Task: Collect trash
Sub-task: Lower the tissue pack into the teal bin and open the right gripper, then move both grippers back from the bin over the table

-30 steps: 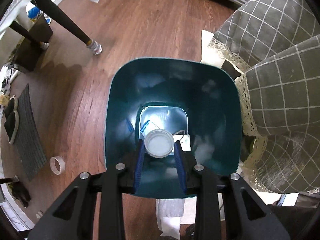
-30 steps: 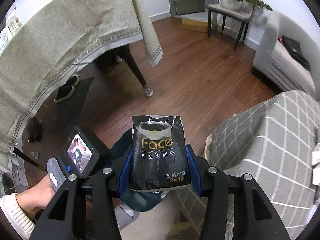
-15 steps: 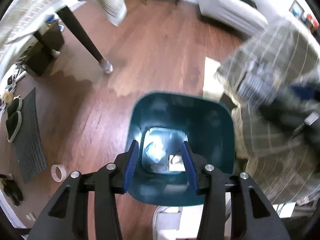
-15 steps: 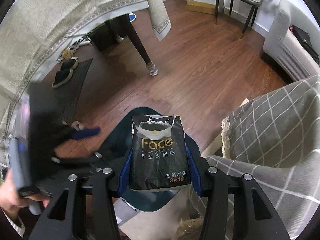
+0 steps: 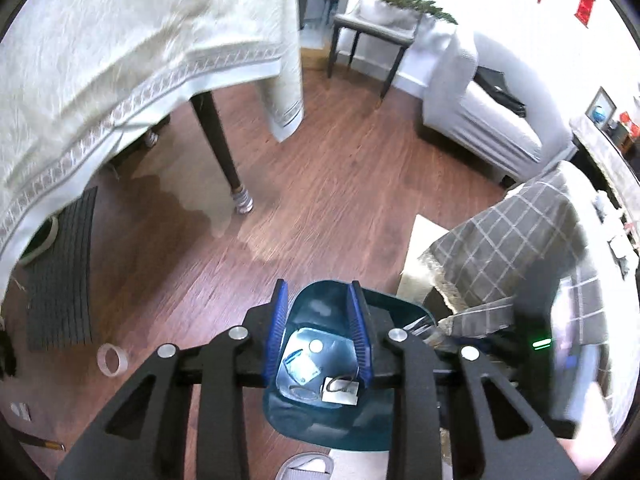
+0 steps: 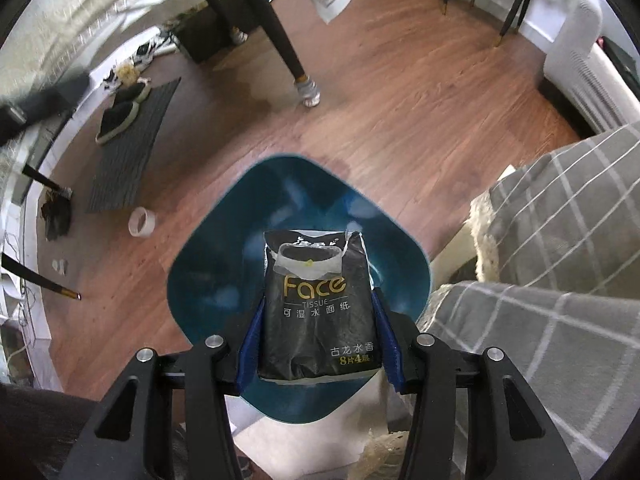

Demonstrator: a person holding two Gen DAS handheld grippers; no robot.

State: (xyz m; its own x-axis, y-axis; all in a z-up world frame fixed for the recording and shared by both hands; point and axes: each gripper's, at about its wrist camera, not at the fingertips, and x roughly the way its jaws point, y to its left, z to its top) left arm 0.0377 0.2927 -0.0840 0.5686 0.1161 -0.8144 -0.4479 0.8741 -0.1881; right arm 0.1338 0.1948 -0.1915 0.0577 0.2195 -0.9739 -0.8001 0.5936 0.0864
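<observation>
over the teal bin (image 6: 200, 280) our right tongs (image 6: 318, 312) clamp the tissue pack (image 6: 316, 304); our left tongs (image 5: 318, 328) gape, holding nothing.

Home living/dining rm. Wood floor (image 5: 340, 184) is running under a dining table w/ cream tablecloth (image 5: 120, 40); white sofa (image 5: 480, 120), planter stand (image 5: 372, 28), slippers (image 6: 118, 114) on a mat are sitting nearby.

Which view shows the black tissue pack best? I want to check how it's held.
The right wrist view: the tissue pack fills the centre, label readable, clamped between the right claw over the teal bin. The left wrist view does not show the pack, only the empty left claw above the bin's contents.
</observation>
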